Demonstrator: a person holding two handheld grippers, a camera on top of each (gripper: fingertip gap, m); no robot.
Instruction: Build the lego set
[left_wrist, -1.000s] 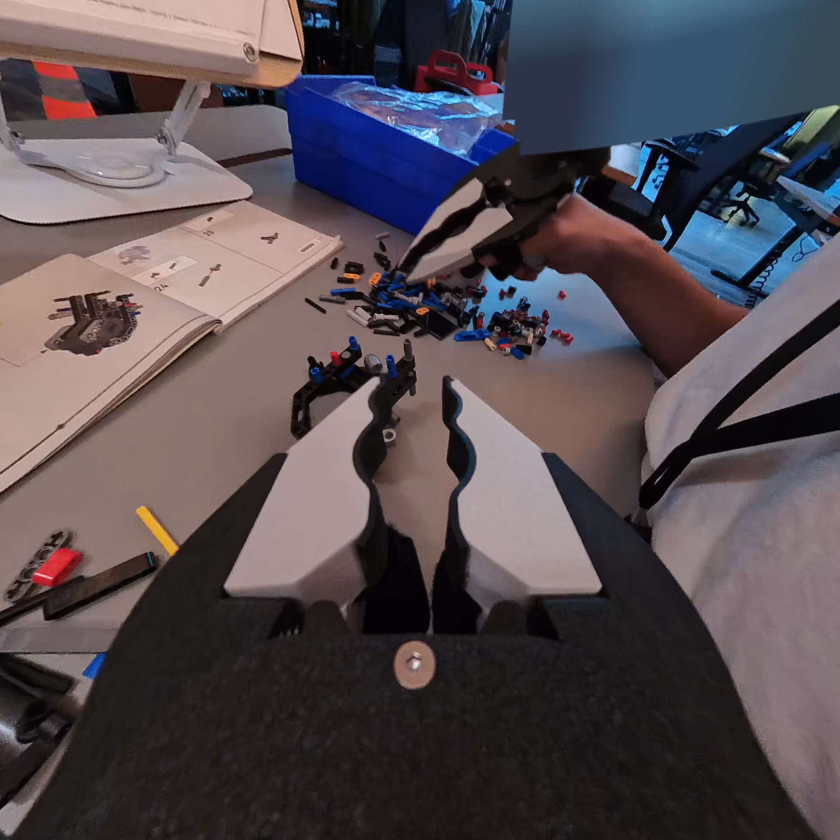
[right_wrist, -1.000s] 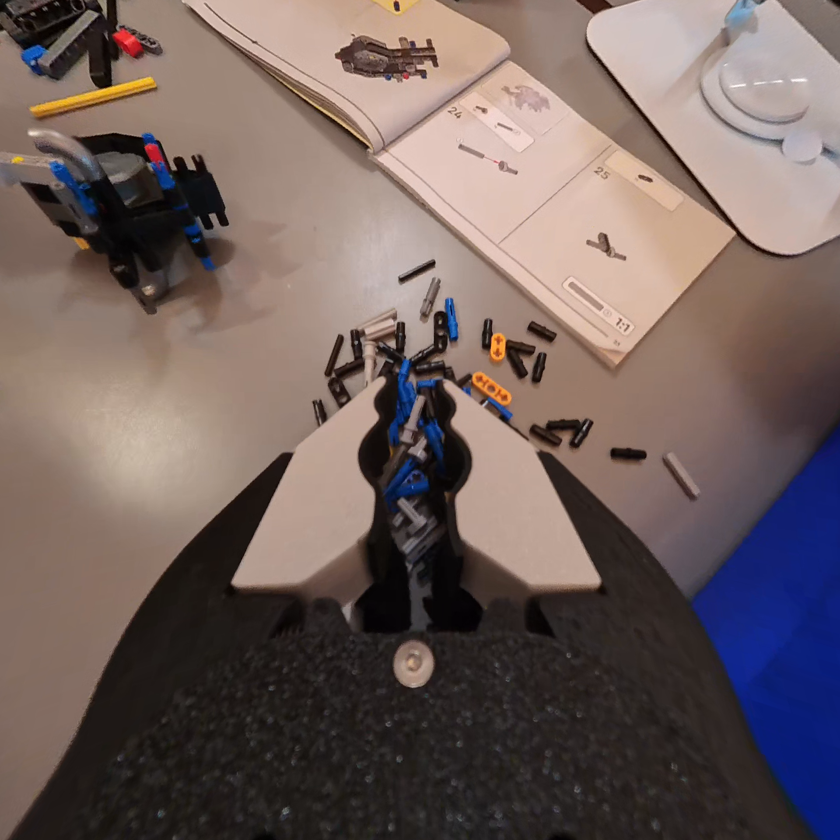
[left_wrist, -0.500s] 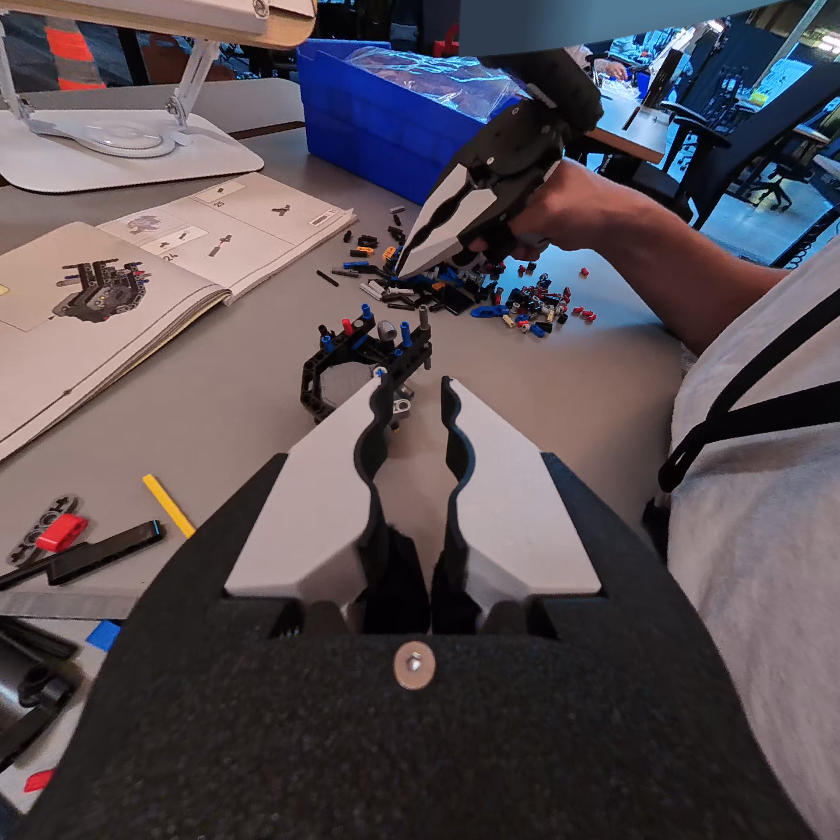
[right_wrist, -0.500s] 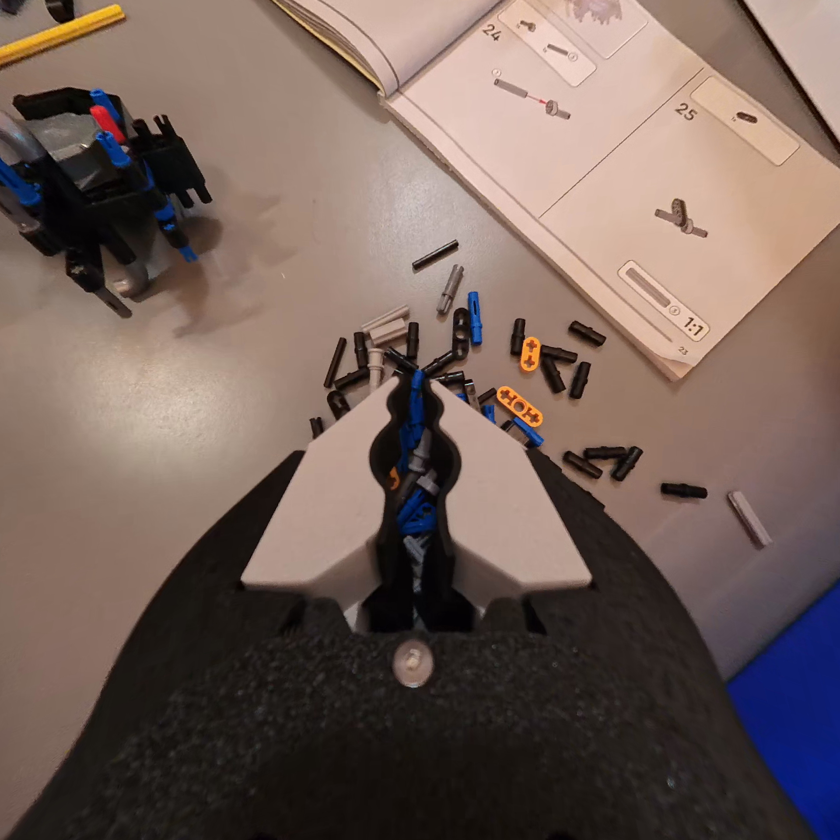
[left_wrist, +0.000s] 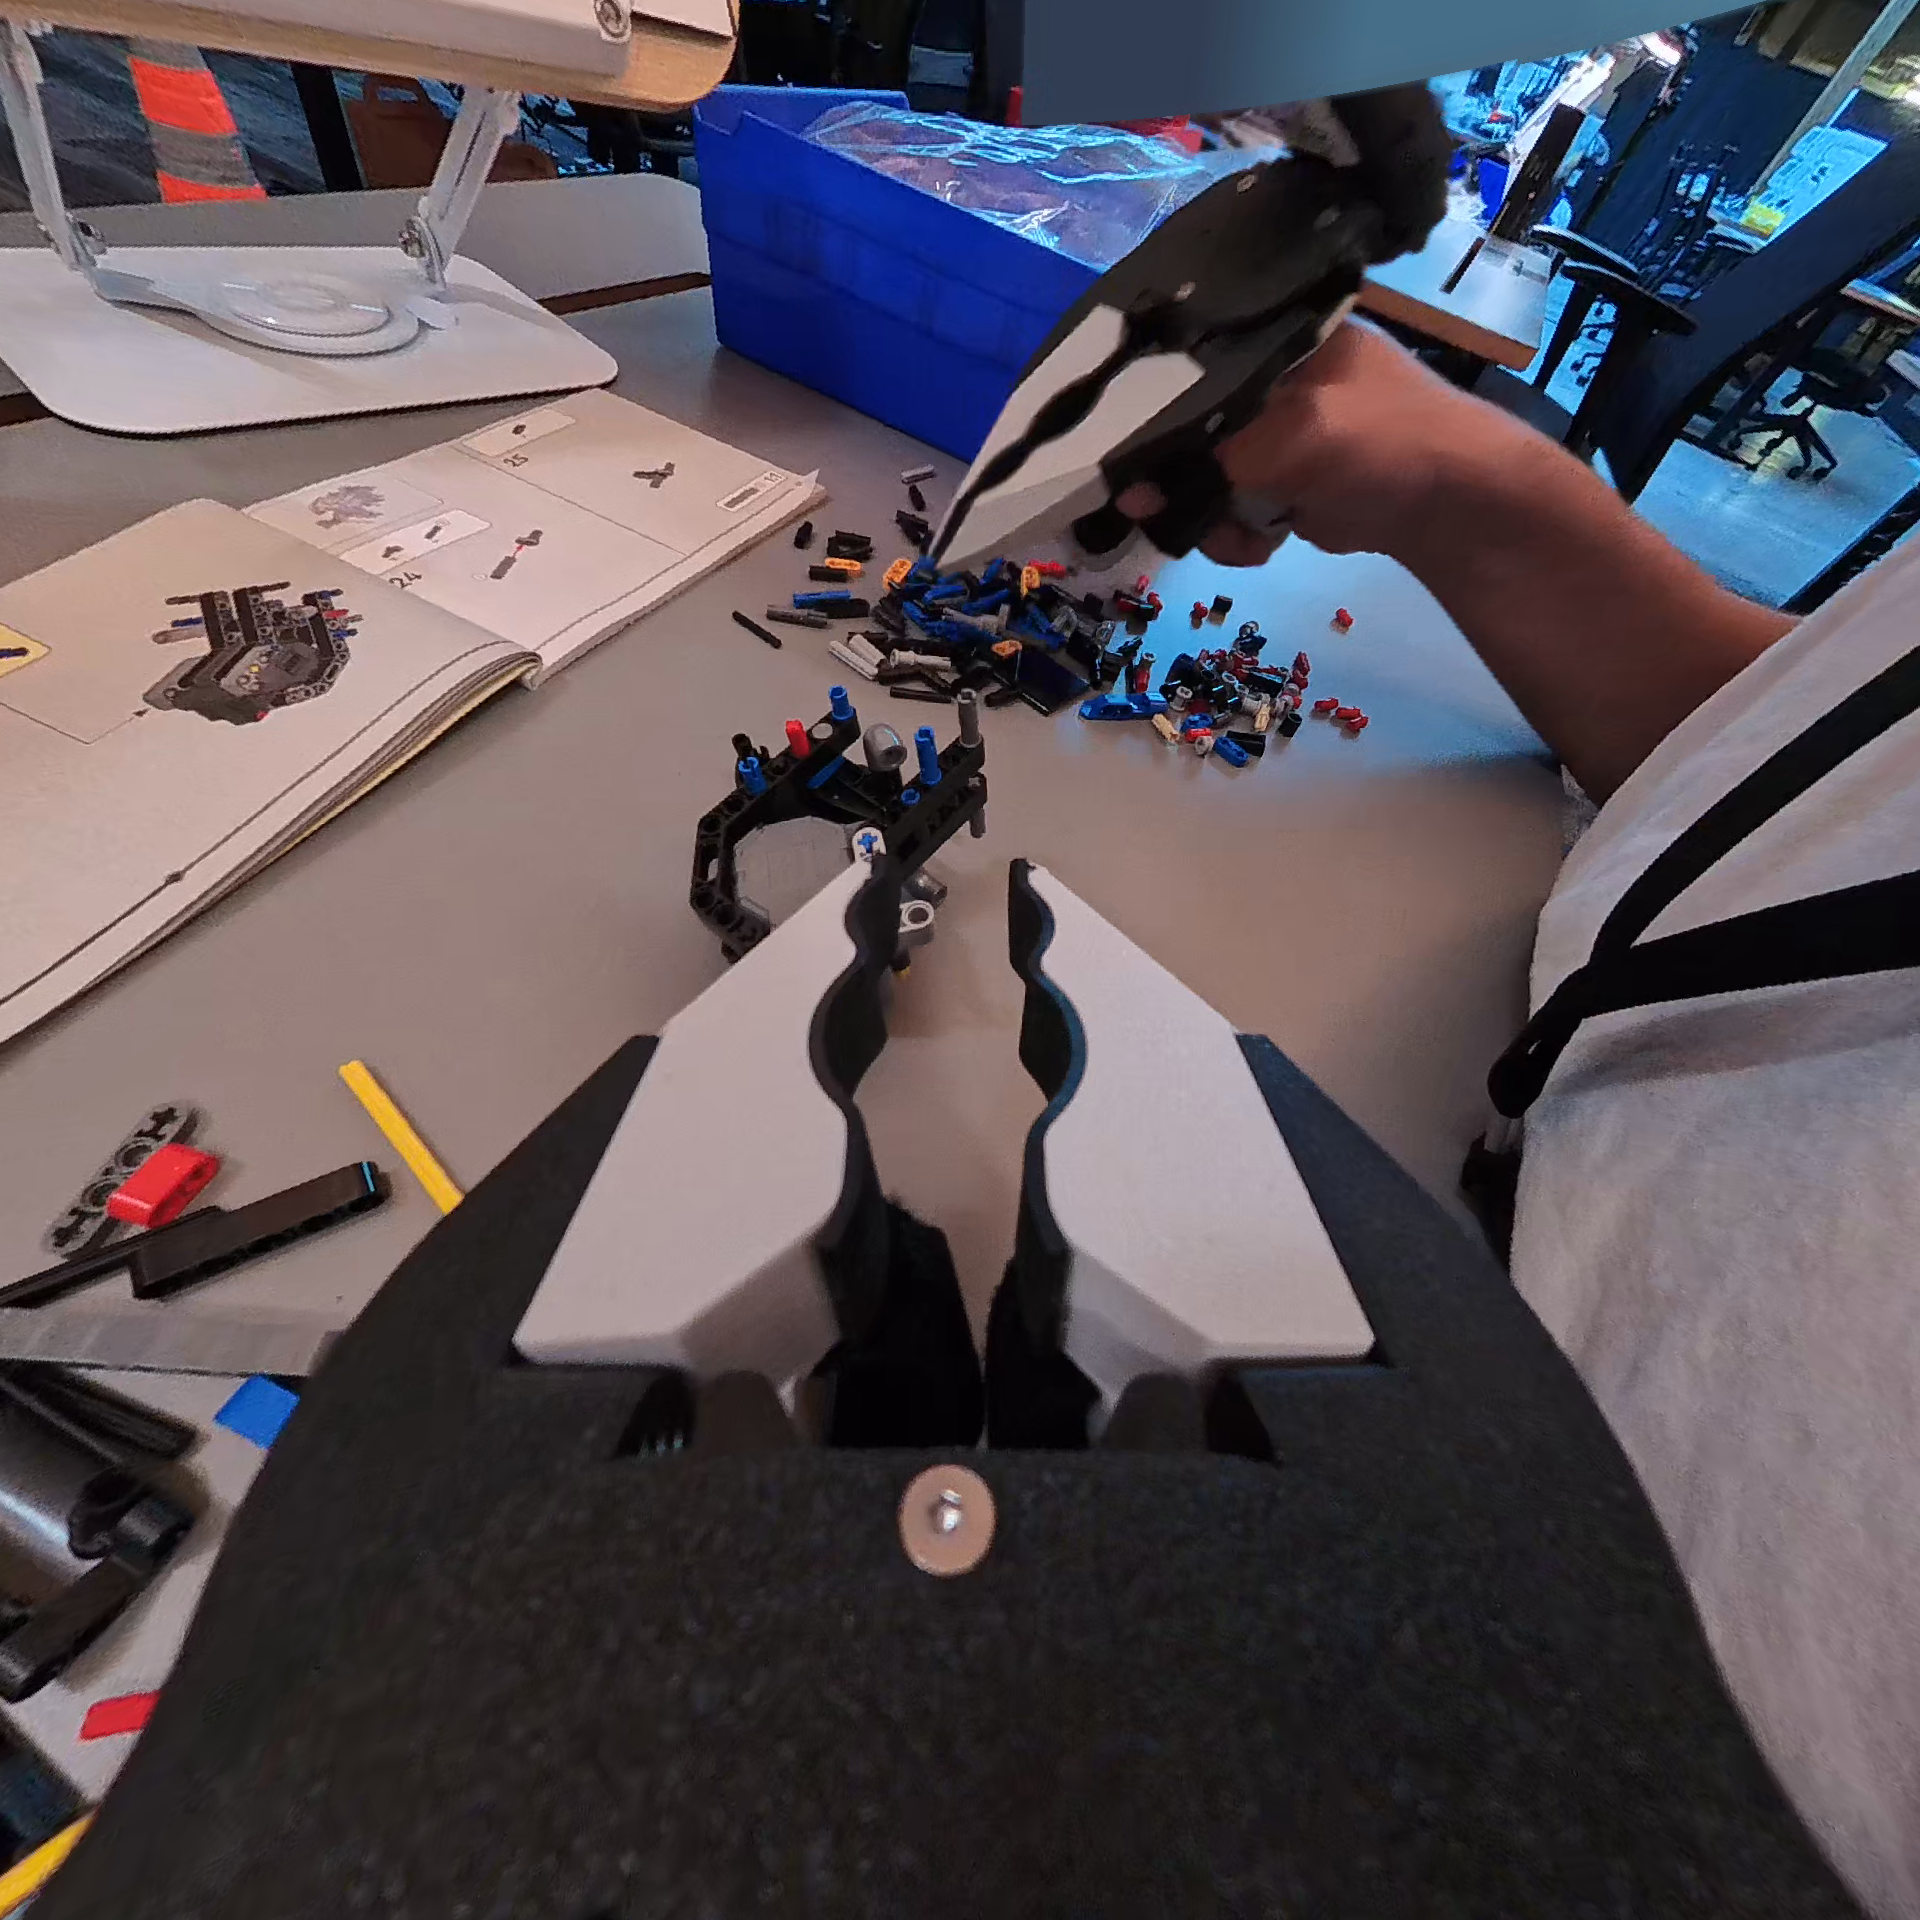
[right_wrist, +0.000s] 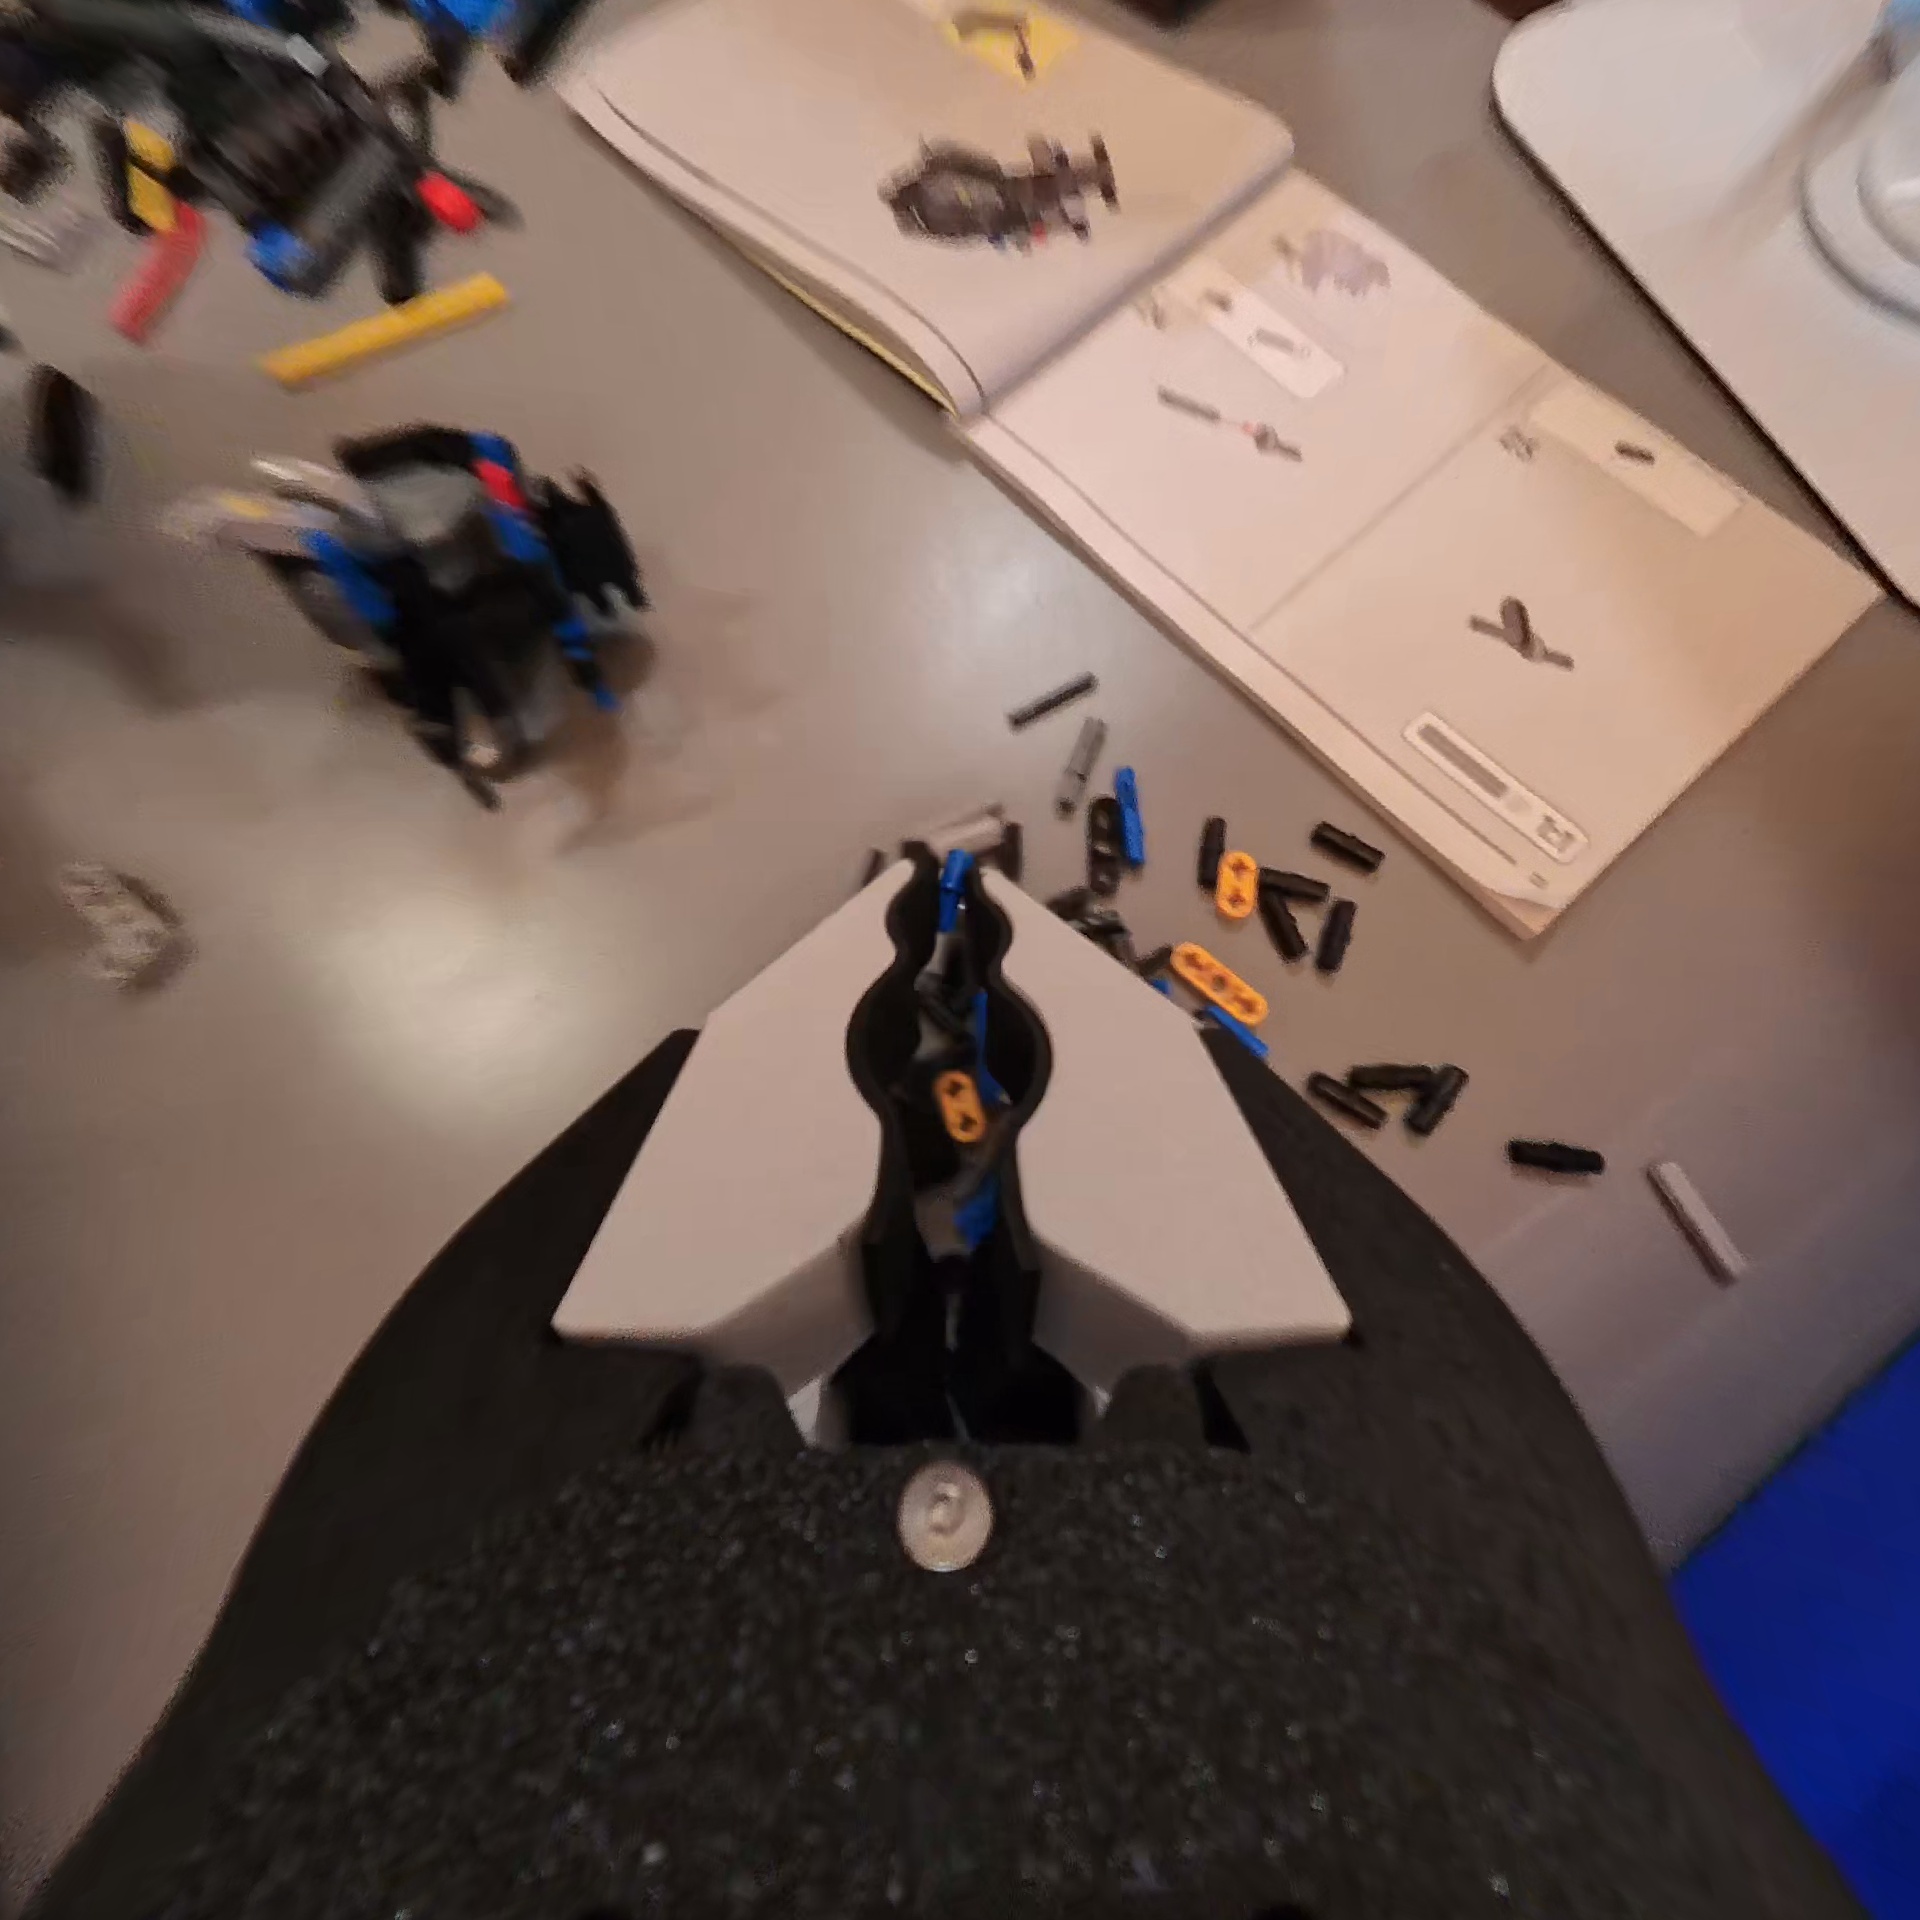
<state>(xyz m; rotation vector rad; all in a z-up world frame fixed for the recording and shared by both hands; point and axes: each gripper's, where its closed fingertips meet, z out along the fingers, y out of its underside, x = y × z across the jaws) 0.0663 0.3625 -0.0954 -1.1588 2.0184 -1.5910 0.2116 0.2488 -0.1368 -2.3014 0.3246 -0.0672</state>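
Observation:
A partly built black lego assembly (left_wrist: 831, 821) with blue and red pins stands on the grey table (left_wrist: 520, 935), just beyond my left fingertip. It also shows, blurred, in the right wrist view (right_wrist: 457, 592). My left gripper (left_wrist: 945, 873) is open and empty, close to the assembly. My right gripper (right_wrist: 948, 871) is shut on a blue pin (right_wrist: 952, 885) at its tips, just above a pile of small pins and connectors (right_wrist: 1226, 914). In the left wrist view the right gripper (left_wrist: 940, 556) points down at that pile (left_wrist: 987, 634).
An open instruction booklet (left_wrist: 312, 644) lies at the left. A blue bin (left_wrist: 883, 281) and a white stand base (left_wrist: 260, 343) are behind. A yellow axle (left_wrist: 400, 1132), a red piece (left_wrist: 161, 1184) and black beams lie near left. A person's arm (left_wrist: 1507, 540) crosses the right. The left gripper's tips are roughly 20 centimetres from the right gripper's. Measured from the fingertips, the yellow axle (left_wrist: 400, 1132) is 12 centimetres or so from the left gripper and 25 centimetres from the right. My right wrist view (right_wrist: 430, 315) looks at it from another angle.
My right gripper has closed over the pile onto a blue pin and drawn back from the table; its view is now motion-blurred. My left gripper stays open beside the assembly.

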